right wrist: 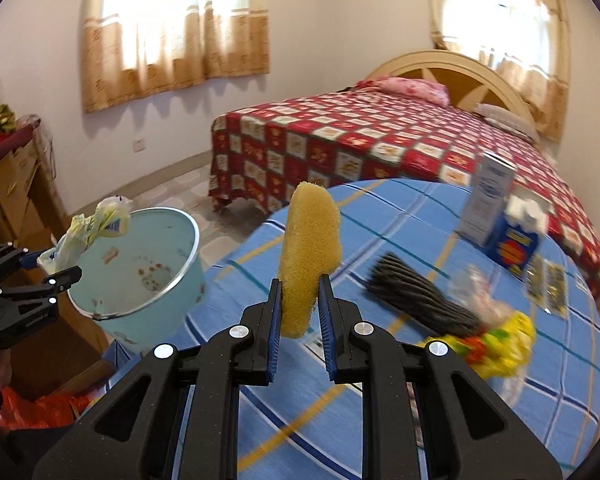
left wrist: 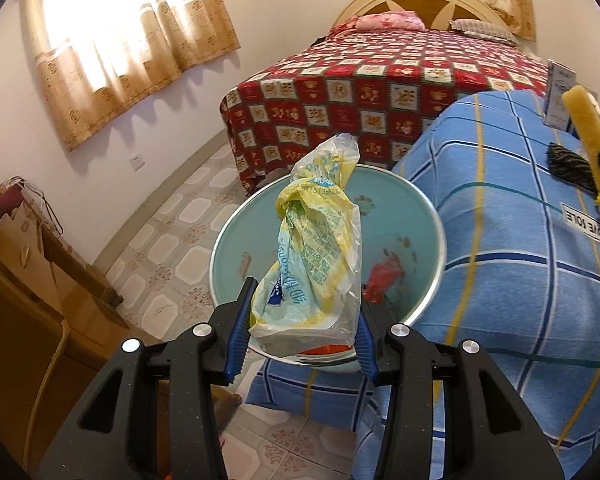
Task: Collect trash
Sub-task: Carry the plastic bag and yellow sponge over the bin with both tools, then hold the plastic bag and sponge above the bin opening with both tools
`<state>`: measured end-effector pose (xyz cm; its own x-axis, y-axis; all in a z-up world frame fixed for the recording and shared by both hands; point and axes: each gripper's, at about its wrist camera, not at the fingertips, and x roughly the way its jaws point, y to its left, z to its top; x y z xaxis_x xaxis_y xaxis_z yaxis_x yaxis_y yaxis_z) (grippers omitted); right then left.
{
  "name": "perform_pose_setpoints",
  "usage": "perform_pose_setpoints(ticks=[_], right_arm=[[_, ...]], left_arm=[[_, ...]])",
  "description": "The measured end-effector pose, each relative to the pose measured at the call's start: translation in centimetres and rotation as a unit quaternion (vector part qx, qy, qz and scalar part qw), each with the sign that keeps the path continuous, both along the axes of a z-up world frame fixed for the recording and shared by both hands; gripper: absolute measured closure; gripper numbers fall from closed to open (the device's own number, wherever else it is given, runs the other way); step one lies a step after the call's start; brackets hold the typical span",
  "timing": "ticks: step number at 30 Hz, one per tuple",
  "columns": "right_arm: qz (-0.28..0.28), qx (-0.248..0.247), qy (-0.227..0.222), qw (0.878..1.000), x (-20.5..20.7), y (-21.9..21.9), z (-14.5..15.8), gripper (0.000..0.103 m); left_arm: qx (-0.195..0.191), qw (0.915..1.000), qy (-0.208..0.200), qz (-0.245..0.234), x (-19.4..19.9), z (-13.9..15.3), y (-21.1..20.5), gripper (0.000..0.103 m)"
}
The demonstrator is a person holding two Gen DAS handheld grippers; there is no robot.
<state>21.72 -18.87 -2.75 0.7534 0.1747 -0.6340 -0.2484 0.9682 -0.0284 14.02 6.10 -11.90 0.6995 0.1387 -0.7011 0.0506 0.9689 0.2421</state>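
Sponge (right wrist: 310, 256) in right tongs (right wrist: 300, 312), above table (right wrist: 380, 400)

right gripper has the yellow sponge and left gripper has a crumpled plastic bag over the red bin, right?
Only the colour is wrong: the bin is light blue, as the left wrist view shows. The right gripper does hold the yellow sponge; the left gripper holds the plastic bag.

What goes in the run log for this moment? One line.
left gripper: shut on crumpled yellow-white plastic bag, over pale blue metal-rimmed bin | right gripper: shut on yellow sponge
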Motion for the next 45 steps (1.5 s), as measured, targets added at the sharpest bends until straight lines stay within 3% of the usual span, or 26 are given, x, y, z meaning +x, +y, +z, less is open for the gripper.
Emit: perform_pose_setpoints(ticks=[17, 45], right_arm=[[0.064, -0.037, 0.006, 0.997, 3.9, 7.5, -1.6, 0.085], [0.107, -0.069, 0.02, 0.992, 6.3, 12.5, -3.1, 0.085]], left_arm=[[0.005, 0.9994, 0.002, 0.034, 1.4, 0.2, 3.6, 0.058], [-0.004, 0.9983, 0.009, 0.057, 2.3, -0.1, 5.8, 0.058]])
